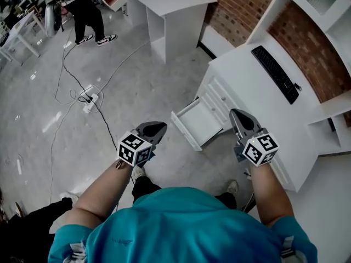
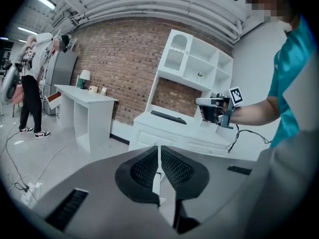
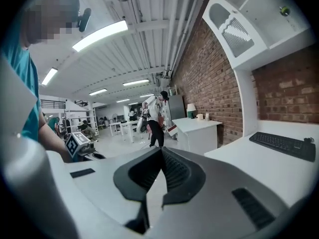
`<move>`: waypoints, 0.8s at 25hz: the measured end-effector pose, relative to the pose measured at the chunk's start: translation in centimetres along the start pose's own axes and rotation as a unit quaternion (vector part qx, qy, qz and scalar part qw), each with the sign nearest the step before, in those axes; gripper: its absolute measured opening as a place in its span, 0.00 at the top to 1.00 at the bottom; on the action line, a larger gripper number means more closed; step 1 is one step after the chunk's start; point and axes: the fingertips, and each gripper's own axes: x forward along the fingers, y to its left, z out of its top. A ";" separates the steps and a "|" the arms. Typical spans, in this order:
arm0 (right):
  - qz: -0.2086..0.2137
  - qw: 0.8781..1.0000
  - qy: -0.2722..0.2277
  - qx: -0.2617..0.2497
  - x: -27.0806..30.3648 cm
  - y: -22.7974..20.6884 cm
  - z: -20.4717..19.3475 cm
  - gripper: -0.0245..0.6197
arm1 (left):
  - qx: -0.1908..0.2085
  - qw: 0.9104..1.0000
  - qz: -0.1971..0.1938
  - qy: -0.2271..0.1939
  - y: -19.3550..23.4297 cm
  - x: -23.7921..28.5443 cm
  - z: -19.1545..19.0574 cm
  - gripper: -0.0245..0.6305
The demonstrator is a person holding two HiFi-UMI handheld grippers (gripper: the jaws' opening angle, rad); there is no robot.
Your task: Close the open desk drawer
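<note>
The open drawer (image 1: 196,123) sticks out of the white desk (image 1: 258,108) toward the floor, empty inside, in the head view. My left gripper (image 1: 158,127) hovers over the floor just left of the drawer's front, jaws shut with nothing held. My right gripper (image 1: 237,114) is above the desk's edge just right of the drawer, also shut and empty. In the left gripper view the jaws (image 2: 159,156) meet at their tips, and the right gripper (image 2: 213,105) shows beyond, in front of the desk (image 2: 169,128). The right gripper view shows its closed jaws (image 3: 160,156).
A black keyboard (image 1: 275,73) lies on the desk under a white shelf hutch (image 1: 323,4). A second white desk (image 1: 164,4) stands further off. Cables and a power strip (image 1: 89,99) lie on the grey floor. A person (image 1: 88,10) stands at far left.
</note>
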 end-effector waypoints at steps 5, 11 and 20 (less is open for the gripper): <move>0.045 0.999 0.009 -0.018 0.1 -1.8 -5.1 0.93 | 0.008 0.999 0.044 0.005 0.7 4.6 -5.3 0.92; 0.081 0.996 0.030 -0.018 0.8 -3.9 -13.2 0.93 | -0.080 0.993 0.089 0.022 1.2 10.2 -13.7 0.92; 0.066 0.997 0.032 -0.002 3.7 -6.3 -22.2 0.93 | -0.076 0.990 0.087 0.085 4.9 16.7 -25.1 0.92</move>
